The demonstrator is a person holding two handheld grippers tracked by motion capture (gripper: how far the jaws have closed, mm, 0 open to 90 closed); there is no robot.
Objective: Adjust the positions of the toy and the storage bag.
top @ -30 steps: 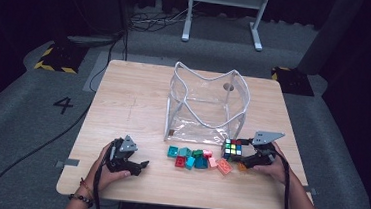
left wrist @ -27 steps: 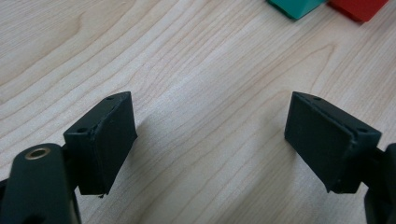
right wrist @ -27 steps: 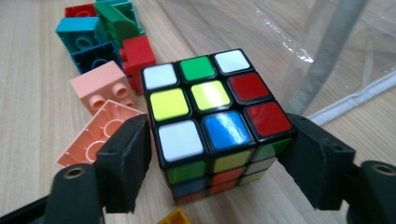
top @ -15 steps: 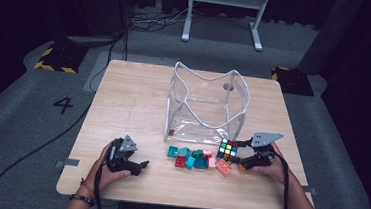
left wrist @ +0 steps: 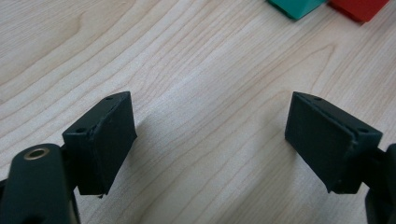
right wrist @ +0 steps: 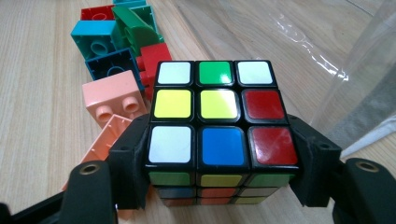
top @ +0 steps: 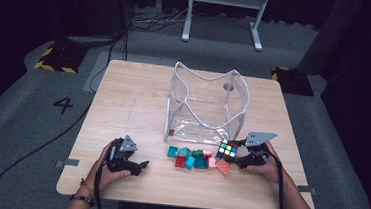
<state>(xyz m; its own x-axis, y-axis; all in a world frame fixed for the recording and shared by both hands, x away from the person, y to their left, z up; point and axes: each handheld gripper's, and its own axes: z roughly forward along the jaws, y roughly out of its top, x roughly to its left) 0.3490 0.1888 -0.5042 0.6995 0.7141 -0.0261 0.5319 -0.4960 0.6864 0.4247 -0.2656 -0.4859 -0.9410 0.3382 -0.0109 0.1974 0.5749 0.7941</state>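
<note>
The right gripper (top: 233,155) has just been closing its jaws, and the cube (right wrist: 217,128) is sitting right between them. In the right gripper view the two black jaws are hugging the cube's two sides, down by its near edge. They are pinching it now. A second ago the jaws were standing wider and the gripper was a little farther to the right; now it is sitting up against the cube.

The cube (top: 228,149) is resting on the table (top: 139,93), just in front of the clear bag (top: 206,103) and at the right end of the row of blocks (top: 192,158). A pink block (right wrist: 113,97) is lying just beside the cube, and another pink one is poking out under the left jaw.

The left gripper (top: 137,167) is resting on the table, well apart from the cube, in the same spot as before. Its jaws are spread wide with nothing but bare wood between them. A green block (left wrist: 295,5) and a red block (left wrist: 357,8) are peeking in at the top of the left gripper view.

So it looks like the cube is getting grabbed. The bag is standing open right behind it, so lifting the cube and dropping it in looks like the next job. The hold is low and near one edge, so the cube could tip when it goes up.
</note>
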